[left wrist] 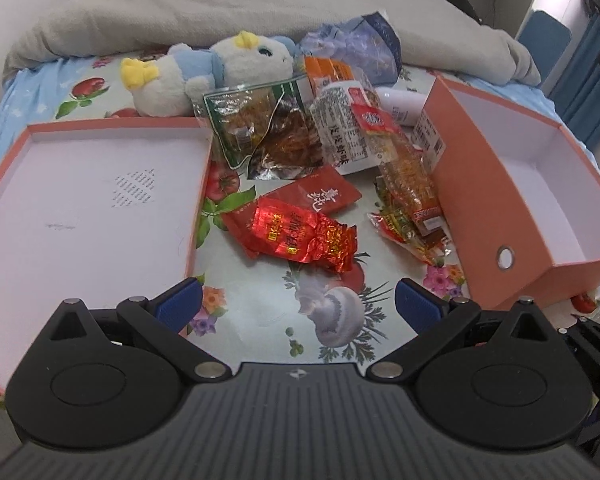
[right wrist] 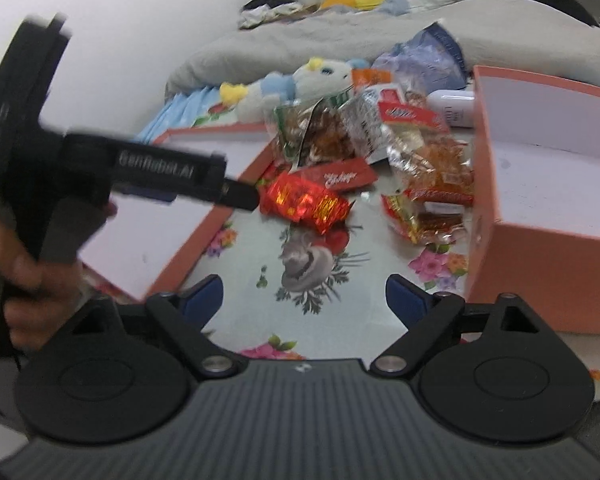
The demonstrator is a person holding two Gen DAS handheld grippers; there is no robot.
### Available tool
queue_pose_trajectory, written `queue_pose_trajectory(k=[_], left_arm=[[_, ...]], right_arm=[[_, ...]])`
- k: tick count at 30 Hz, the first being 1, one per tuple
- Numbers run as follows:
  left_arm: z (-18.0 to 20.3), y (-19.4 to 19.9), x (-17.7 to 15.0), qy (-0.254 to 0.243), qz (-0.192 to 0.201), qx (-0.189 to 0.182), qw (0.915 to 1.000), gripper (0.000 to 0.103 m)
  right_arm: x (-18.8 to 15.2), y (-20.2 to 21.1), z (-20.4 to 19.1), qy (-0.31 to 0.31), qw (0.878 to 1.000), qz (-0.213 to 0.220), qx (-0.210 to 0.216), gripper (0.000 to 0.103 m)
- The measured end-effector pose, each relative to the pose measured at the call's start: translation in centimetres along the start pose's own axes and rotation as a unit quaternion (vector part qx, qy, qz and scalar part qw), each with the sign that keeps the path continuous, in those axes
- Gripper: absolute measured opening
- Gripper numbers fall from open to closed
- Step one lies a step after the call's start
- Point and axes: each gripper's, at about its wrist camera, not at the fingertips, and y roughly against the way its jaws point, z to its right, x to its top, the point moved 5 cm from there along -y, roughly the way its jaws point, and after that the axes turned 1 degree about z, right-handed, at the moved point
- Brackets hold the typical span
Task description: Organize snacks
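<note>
A pile of snack packets lies on a floral sheet between two pink boxes. A shiny red foil packet (left wrist: 304, 238) (right wrist: 306, 202) lies nearest, with a flat red packet (left wrist: 320, 196) behind it. A clear bag of brown snacks (left wrist: 268, 132) and a long orange packet (left wrist: 404, 168) lie further back. A shallow pink lid (left wrist: 88, 208) (right wrist: 204, 148) lies on the left, a deep pink box (left wrist: 540, 184) (right wrist: 548, 168) on the right. My left gripper (left wrist: 298, 306) is open and empty, short of the pile. My right gripper (right wrist: 304, 296) is open and empty too.
A white and blue plush toy (left wrist: 204, 72) lies behind the pile, beside a crumpled blue bag (left wrist: 360, 48) and a white bottle (left wrist: 400, 102). A grey duvet (left wrist: 220, 16) covers the far bed. The left gripper's body and the hand holding it (right wrist: 52, 184) show in the right wrist view.
</note>
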Motion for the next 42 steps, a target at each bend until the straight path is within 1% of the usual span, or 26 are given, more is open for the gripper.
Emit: queue_pose_trajectory(k=[2, 7, 11, 15, 19, 23, 26, 32, 38, 42], left_arm=[[-0.2, -0.7, 0.2, -0.01, -0.005, 0.005, 0.9999, 0.103], [-0.6, -2.4, 1.2, -0.035, -0.013, 0.007, 0.9993, 0.103], [-0.8, -3.5, 2.7, -0.045, -0.007, 0.005, 0.999, 0.103], [-1.2, -4.8, 4.3, -0.048, 0.009, -0.003, 0.9988, 0.103], [-1.4, -6.7, 5.3, -0.057, -0.001, -0.022, 0.9981, 0.102], [-1.4, -8.6, 6.1, -0.068, -0.015, -0.044, 0.9966, 0.101], [-1.6, -9.8, 6.6, -0.073, -0.027, -0.057, 0.9953, 0.097], [-2.3, -12.1, 7.3, -0.072, -0.058, -0.089, 0.9917, 0.083], [-3.0, -13.9, 7.7, -0.07, -0.082, -0.127, 0.986, 0.068], [-3.1, -14.7, 7.9, -0.071, -0.091, -0.147, 0.9823, 0.064]], right_arm=[[-0.1, -0.9, -0.2, 0.015, 1.0, -0.006, -0.005, 0.082], [0.7, -2.4, -0.1, 0.01, 1.0, -0.005, 0.01, 0.079], [1.9, -3.8, 0.0, 0.022, 1.0, 0.007, 0.013, 0.079], [3.0, -5.6, 0.7, 0.028, 0.998, 0.031, 0.035, 0.079], [3.7, -7.8, 1.2, 0.053, 0.997, 0.027, 0.053, 0.08], [4.1, -10.1, 1.3, 0.083, 0.995, 0.017, 0.06, 0.08], [4.5, -11.8, 1.3, 0.106, 0.992, 0.01, 0.063, 0.08], [5.2, -14.2, 1.1, 0.166, 0.984, 0.008, 0.063, 0.08], [5.6, -15.9, 1.2, 0.188, 0.979, -0.002, 0.075, 0.08], [5.4, -16.9, 1.1, 0.204, 0.975, -0.016, 0.087, 0.079]])
